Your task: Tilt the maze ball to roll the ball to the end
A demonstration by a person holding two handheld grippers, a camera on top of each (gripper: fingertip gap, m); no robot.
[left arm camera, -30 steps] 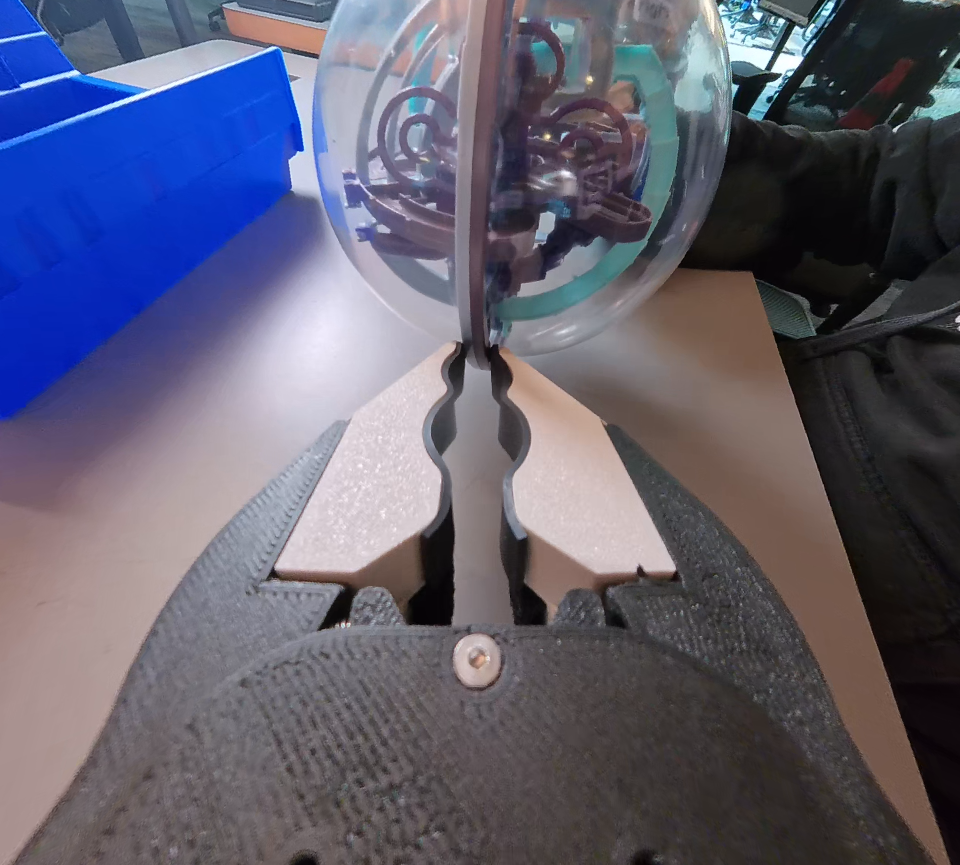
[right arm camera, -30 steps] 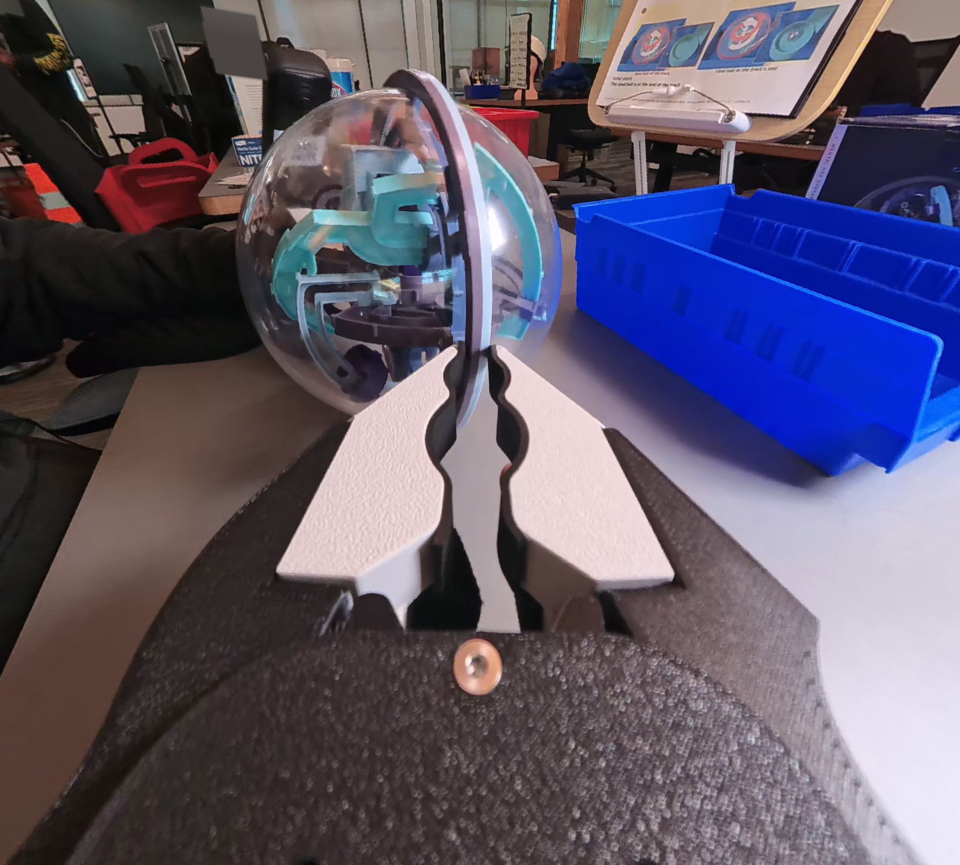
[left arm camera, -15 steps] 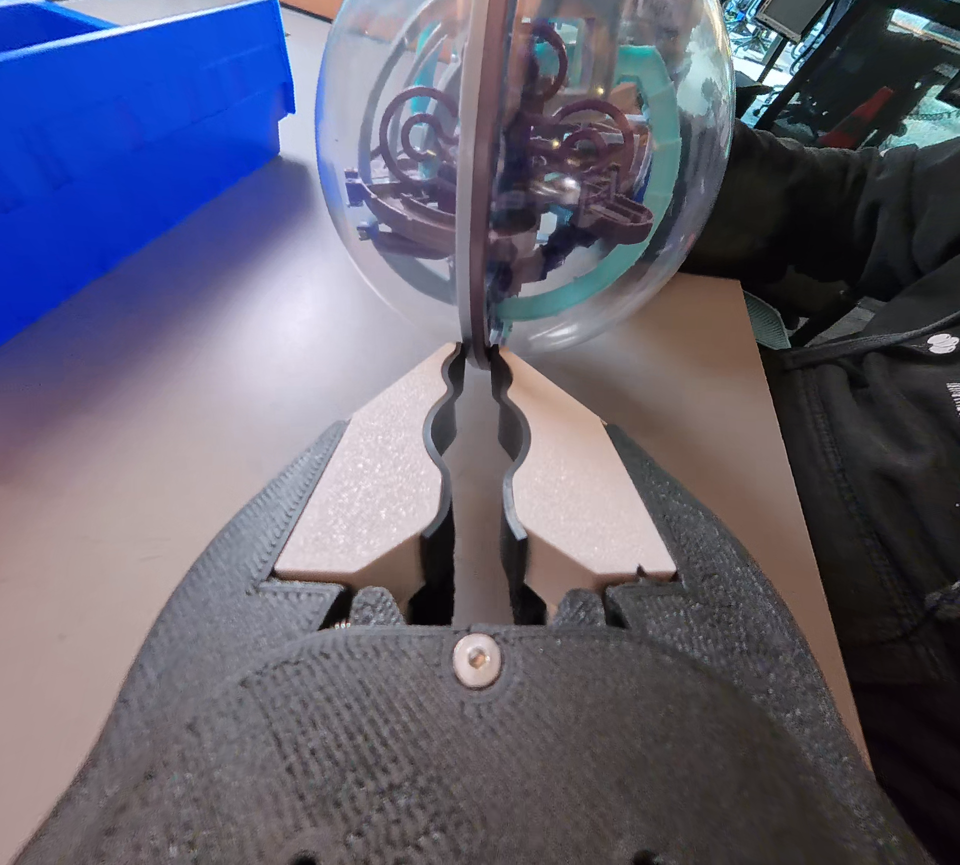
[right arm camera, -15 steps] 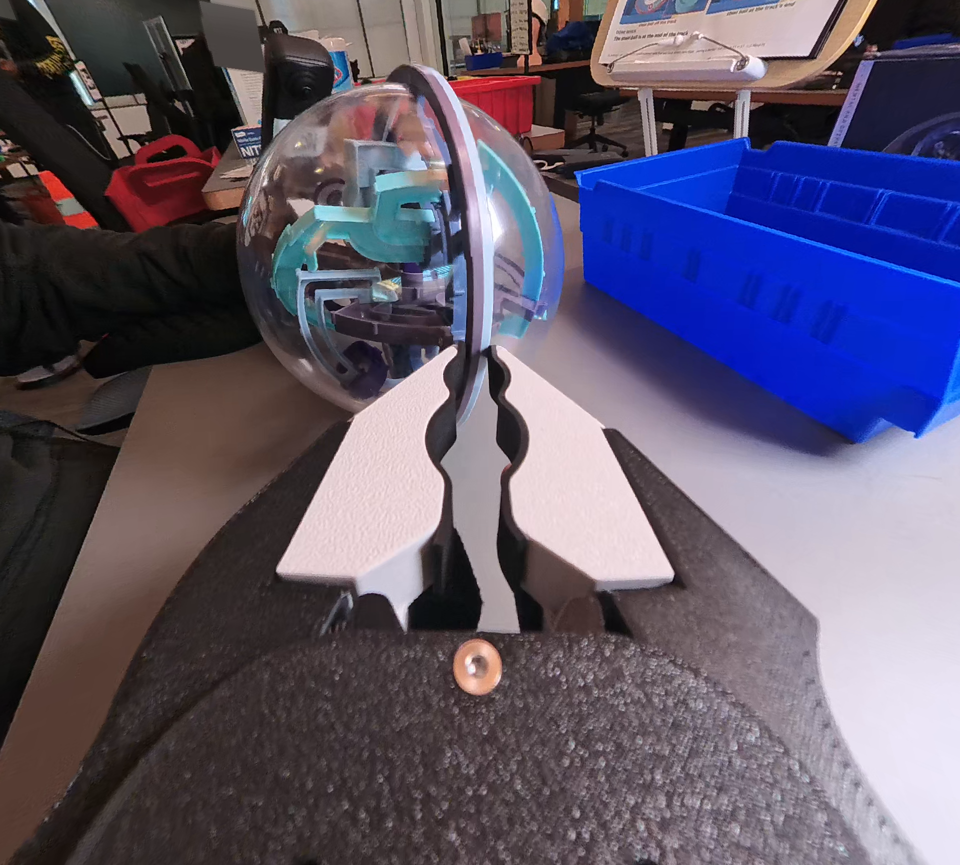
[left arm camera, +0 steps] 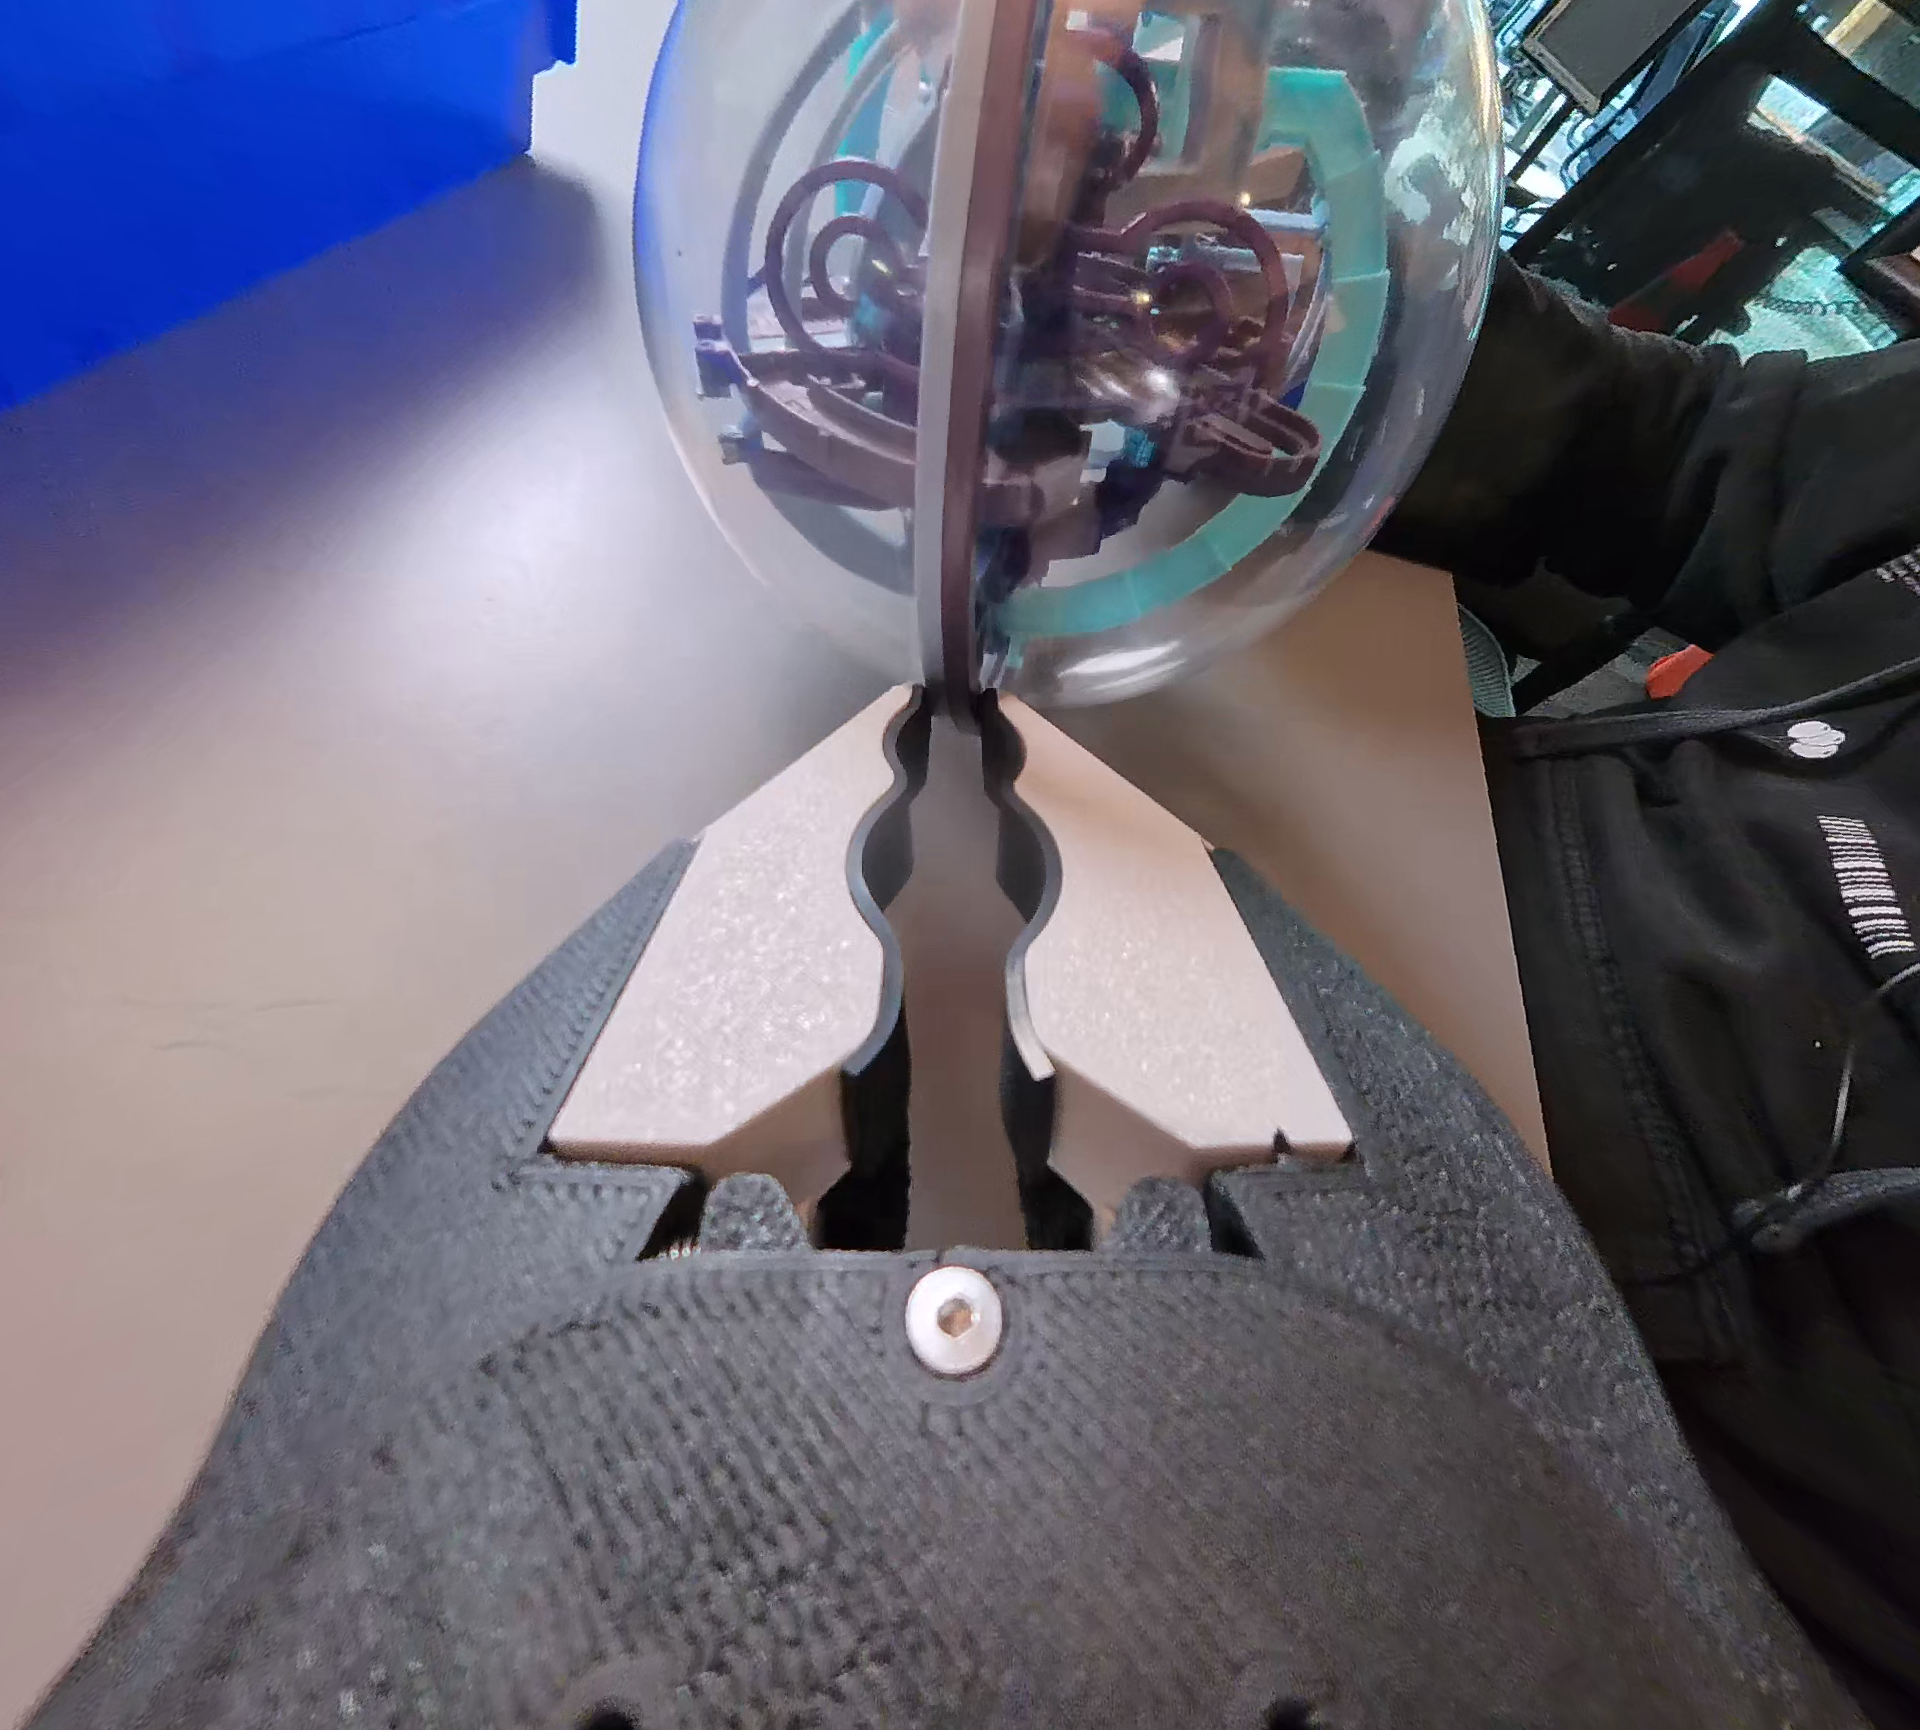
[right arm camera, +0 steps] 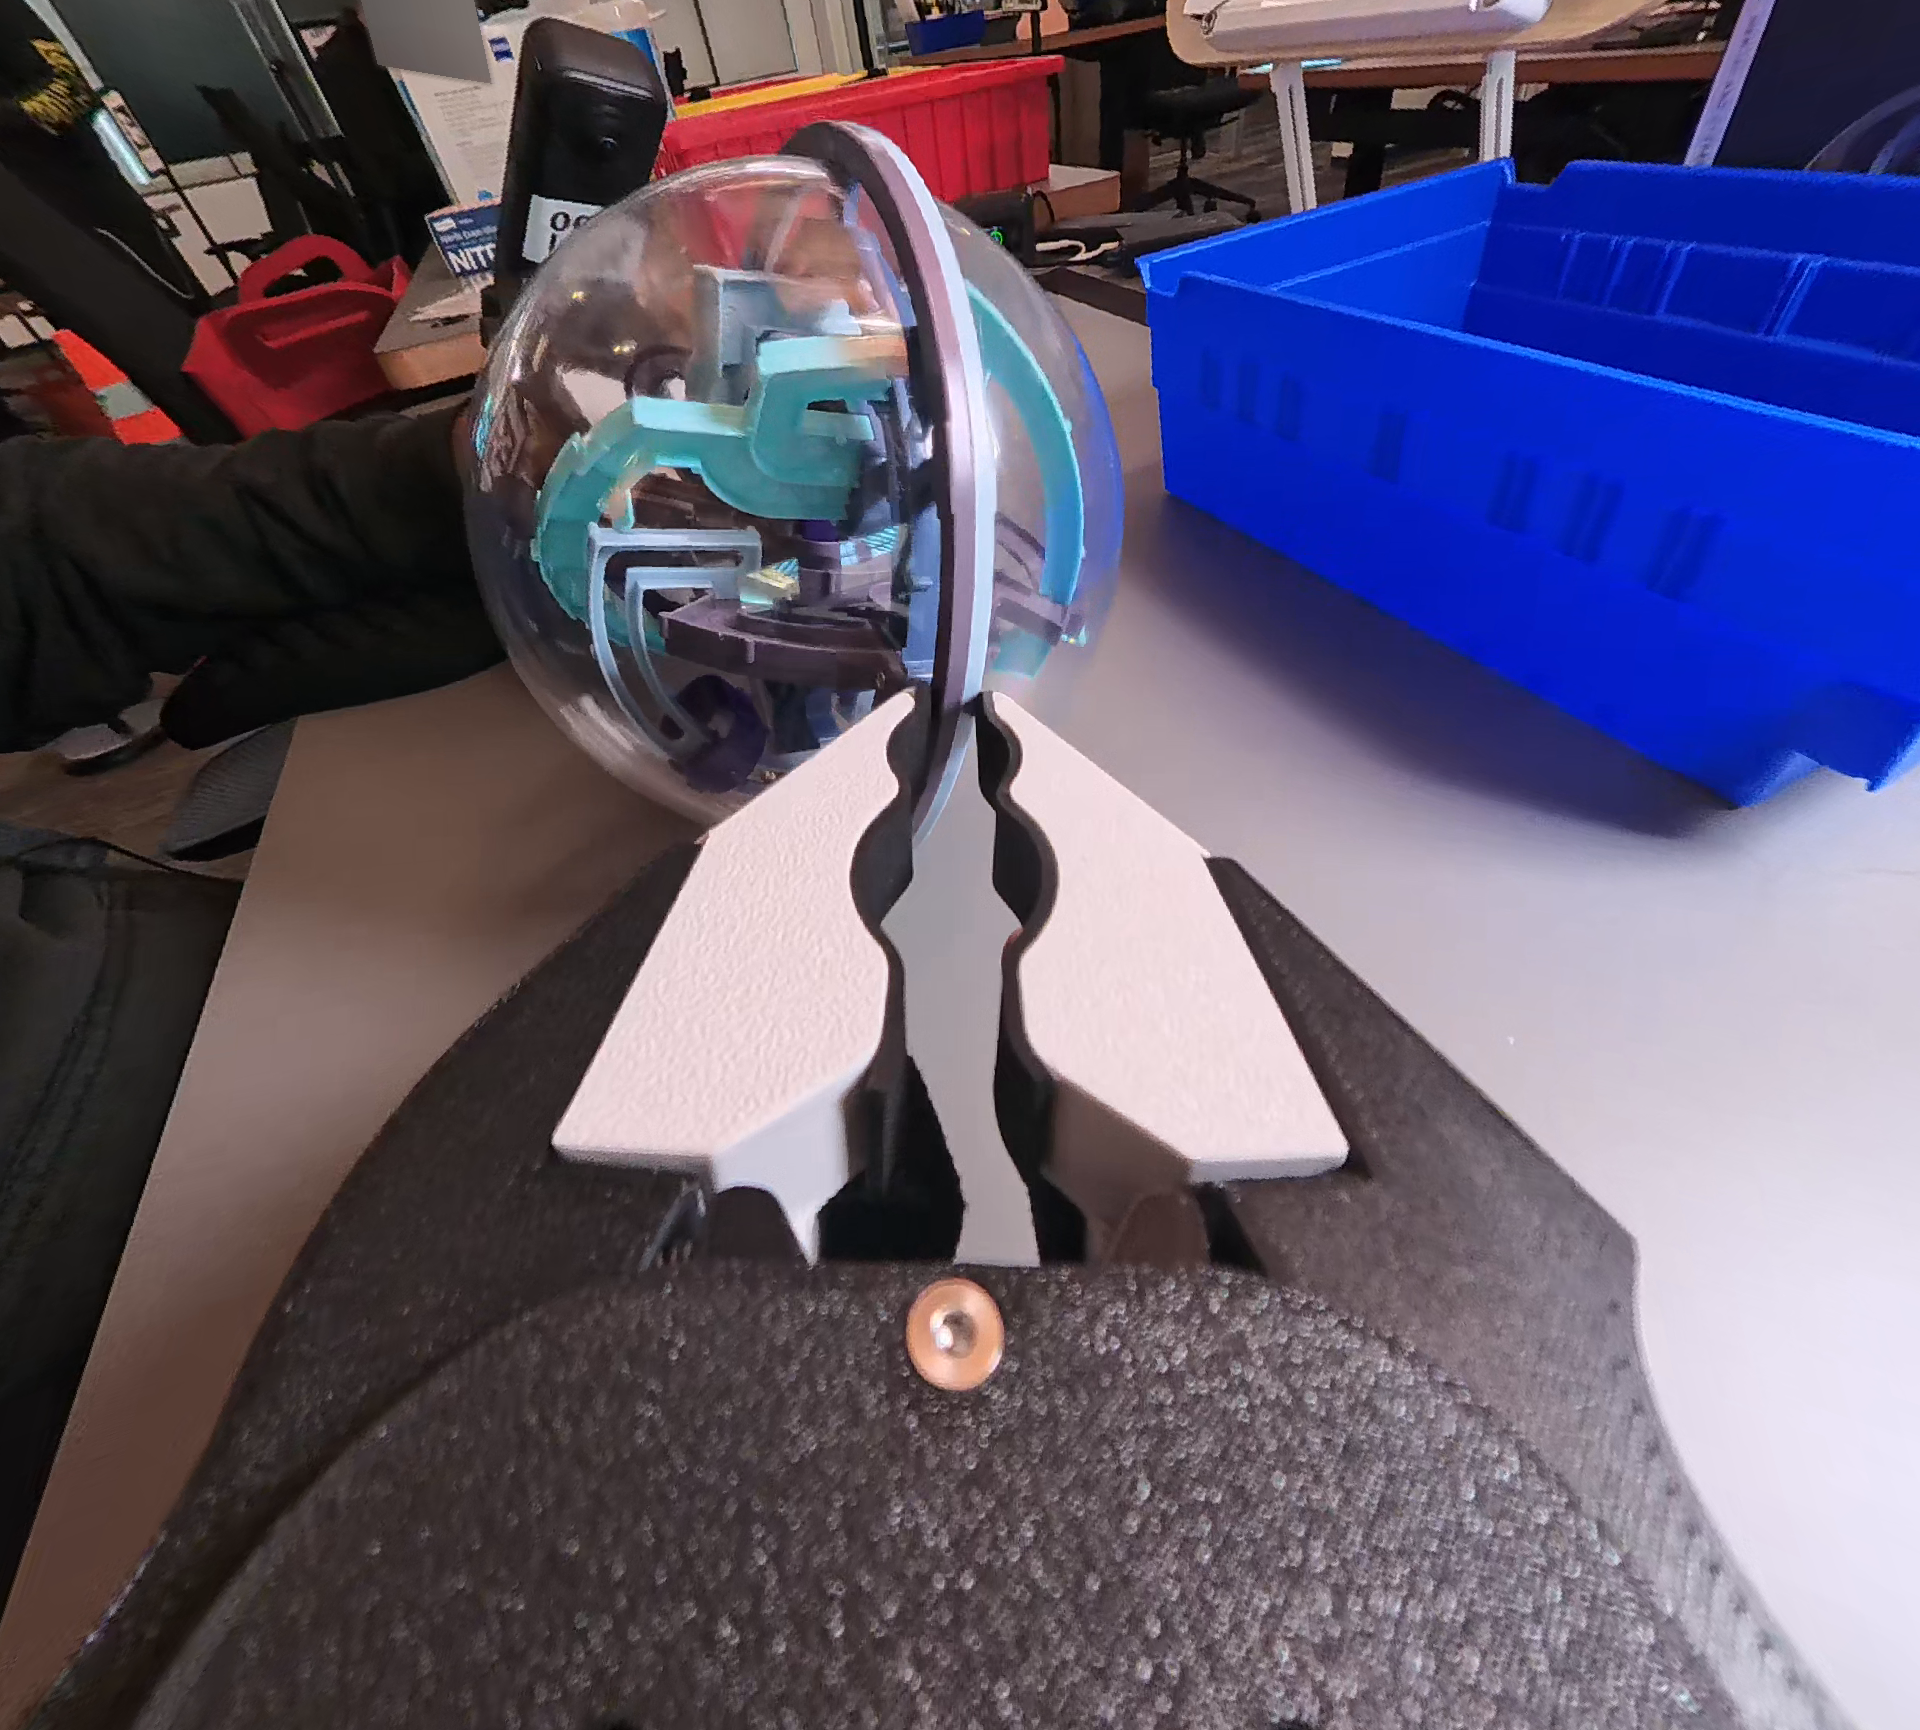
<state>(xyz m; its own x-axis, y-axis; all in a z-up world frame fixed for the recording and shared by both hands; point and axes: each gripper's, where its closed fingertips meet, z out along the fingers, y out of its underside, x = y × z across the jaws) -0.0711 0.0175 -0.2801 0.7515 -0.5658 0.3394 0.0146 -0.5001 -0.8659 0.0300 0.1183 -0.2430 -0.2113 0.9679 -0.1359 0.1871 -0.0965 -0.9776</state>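
Clear-shelled maze ball (left arm camera: 1070,257) is held above the table (left arm camera: 312,745), its equatorial rim pinched by the left gripper (left arm camera: 951,709) and right gripper (right arm camera: 940,714). Tilting appears under way; the small ball's track position cannot be determined.

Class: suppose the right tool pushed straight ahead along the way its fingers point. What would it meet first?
The right tool is already shut on the rim band of the maze ball, so the ball's clear shell is first. Beyond the ball lies a dark sleeve; how far back is unclear.
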